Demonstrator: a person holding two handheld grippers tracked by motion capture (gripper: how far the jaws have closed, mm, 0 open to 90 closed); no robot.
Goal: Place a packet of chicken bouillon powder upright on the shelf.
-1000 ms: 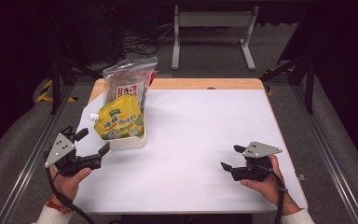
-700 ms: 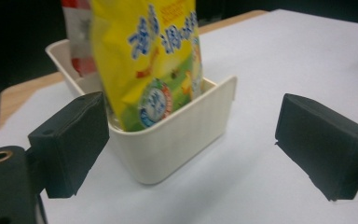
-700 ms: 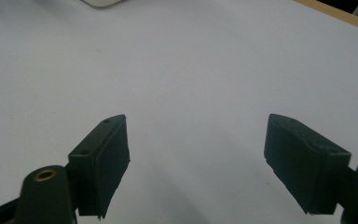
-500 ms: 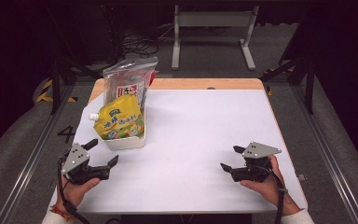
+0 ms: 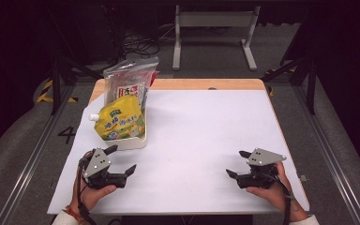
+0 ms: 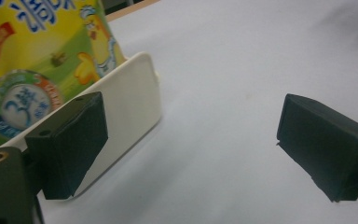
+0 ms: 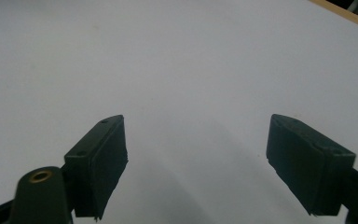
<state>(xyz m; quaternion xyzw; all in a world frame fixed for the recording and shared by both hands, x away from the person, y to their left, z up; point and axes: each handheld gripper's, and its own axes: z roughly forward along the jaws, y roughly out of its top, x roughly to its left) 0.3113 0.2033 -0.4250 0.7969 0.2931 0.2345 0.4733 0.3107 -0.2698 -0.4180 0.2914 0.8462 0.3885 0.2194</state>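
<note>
Left gripper (image 5: 121, 159) is sitting with jaws spread wide and empty, just beside the cream tray (image 5: 130, 141). That tray is carrying a yellow spouted pouch (image 5: 118, 121) at the table's left. Right gripper (image 5: 237, 165) is resting agape over the white table cover (image 5: 201, 136), well apart.

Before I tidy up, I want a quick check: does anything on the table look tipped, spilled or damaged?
Nothing stands out. The yellow pouch leans in the white tray against the clear bag; no spill on the white table cover.
</note>
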